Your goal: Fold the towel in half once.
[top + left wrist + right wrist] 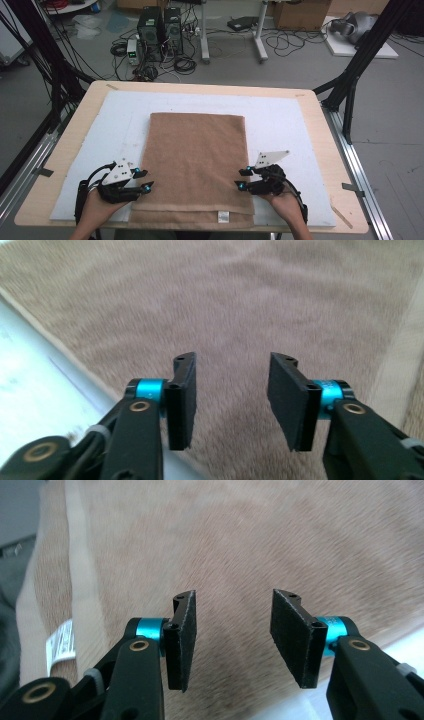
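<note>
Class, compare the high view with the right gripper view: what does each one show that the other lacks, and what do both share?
High view alone: the wooden table, the white mat, the left gripper, floor cables and computers. Right gripper view alone: close detail of the open jaw pads and the pile of the cloth. Both: the brown towel, its white label and the right gripper.

Table point(320, 107): light wood top, white foam mat point(280, 115) covering most of surface. Black frame struts point(367, 45) at both far corners; aluminium rail point(362, 175) along right edge. Floor point(300, 70): grey, cable tangle. Two black computer towers point(160, 32) behind table, small white unit point(132, 50) beside them. White stand legs point(257, 30) centre rear. Cardboard box point(300, 12) upper right.
</note>
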`<state>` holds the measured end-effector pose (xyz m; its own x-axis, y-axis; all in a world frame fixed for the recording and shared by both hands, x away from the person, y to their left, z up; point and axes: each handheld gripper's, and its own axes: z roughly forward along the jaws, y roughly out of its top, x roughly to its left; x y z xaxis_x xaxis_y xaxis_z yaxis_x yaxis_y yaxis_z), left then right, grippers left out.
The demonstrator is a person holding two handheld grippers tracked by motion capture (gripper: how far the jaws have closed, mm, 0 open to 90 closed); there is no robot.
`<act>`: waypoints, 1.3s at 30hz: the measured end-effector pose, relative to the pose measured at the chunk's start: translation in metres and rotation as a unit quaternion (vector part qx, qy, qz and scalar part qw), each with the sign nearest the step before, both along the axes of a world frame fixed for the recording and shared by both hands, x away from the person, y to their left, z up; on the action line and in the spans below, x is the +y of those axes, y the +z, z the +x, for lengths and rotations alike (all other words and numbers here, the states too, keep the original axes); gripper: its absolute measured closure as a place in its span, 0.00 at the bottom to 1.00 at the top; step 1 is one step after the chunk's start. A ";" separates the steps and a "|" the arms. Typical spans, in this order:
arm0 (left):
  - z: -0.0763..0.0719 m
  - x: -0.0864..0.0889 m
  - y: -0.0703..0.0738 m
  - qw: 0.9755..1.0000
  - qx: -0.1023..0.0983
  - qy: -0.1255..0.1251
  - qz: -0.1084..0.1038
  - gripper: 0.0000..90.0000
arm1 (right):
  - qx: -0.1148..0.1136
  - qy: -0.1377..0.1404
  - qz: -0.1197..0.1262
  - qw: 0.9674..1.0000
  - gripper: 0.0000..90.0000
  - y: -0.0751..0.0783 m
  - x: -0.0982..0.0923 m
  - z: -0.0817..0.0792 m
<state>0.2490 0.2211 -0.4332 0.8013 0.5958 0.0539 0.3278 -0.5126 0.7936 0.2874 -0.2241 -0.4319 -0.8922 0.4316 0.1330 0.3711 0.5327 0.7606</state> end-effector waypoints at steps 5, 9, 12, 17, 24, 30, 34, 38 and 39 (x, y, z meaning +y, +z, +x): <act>-0.002 -0.001 -0.012 1.000 0.007 -0.002 0.009 0.79 | -0.012 0.012 -0.033 0.999 0.72 -0.011 0.014 -0.014; -0.004 -0.002 -0.013 1.000 -0.003 0.001 0.009 0.91 | -0.018 0.007 -0.037 0.999 0.92 -0.011 0.013 -0.014; -0.005 -0.003 -0.011 1.000 -0.007 0.006 0.010 0.95 | -0.019 0.014 -0.036 0.999 0.94 -0.009 0.013 -0.011; -0.012 0.000 0.009 1.000 -0.022 0.004 -0.005 0.95 | -0.038 0.013 -0.021 0.999 0.95 0.011 0.008 -0.015; -0.034 0.013 0.040 0.999 -0.036 0.001 -0.028 0.95 | -0.057 0.033 -0.005 0.998 0.95 0.050 0.008 -0.032; -0.051 0.021 0.047 0.999 -0.031 -0.009 -0.027 0.85 | -0.059 0.059 -0.006 0.996 0.86 0.066 0.009 -0.053; -0.046 0.028 0.032 1.000 -0.009 0.009 -0.027 0.70 | -0.039 0.039 -0.020 0.998 0.72 0.054 0.006 -0.046; -0.042 0.026 0.018 0.999 -0.005 0.017 -0.032 0.67 | -0.026 0.028 -0.019 0.999 0.66 0.038 0.006 -0.039; -0.040 0.024 0.016 0.999 -0.007 0.018 -0.029 0.66 | -0.027 0.026 -0.021 0.999 0.65 0.035 0.007 -0.038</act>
